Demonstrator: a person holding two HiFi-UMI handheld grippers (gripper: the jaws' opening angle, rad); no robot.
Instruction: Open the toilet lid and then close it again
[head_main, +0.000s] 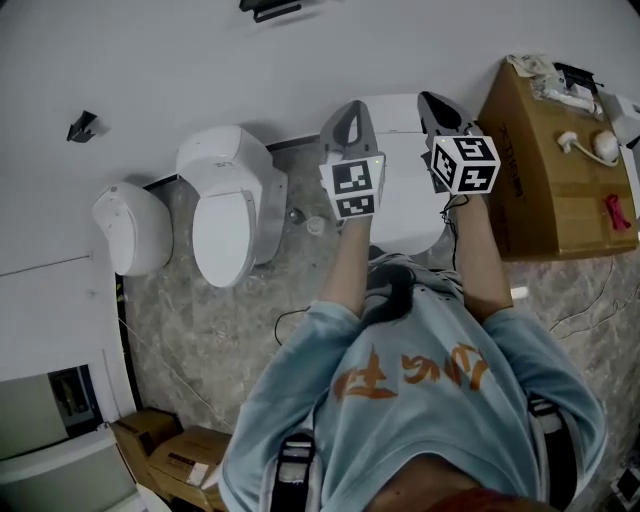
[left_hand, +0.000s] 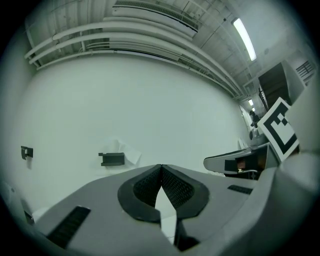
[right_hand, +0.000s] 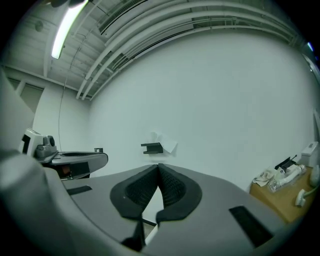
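Observation:
The white toilet (head_main: 403, 205) stands against the wall right in front of me. My grippers and forearms hide most of it, and whether its lid is up or down I cannot tell. Held above it, my left gripper (head_main: 351, 110) points level at the wall, shut and empty. My right gripper (head_main: 433, 100) is beside it, also shut with nothing in it. In the left gripper view the pads (left_hand: 150, 186) meet at the tip of the left gripper (left_hand: 160, 167), with bare wall ahead. The right gripper view shows the same: the right gripper (right_hand: 159, 166) is shut.
A second white toilet (head_main: 226, 212) with its lid down stands to the left, with a smaller white fixture (head_main: 132, 228) beyond it. A cardboard box (head_main: 540, 190) with small items on top sits to the right. A black bracket (right_hand: 152, 148) is fixed on the wall. Cartons (head_main: 170, 450) lie at lower left.

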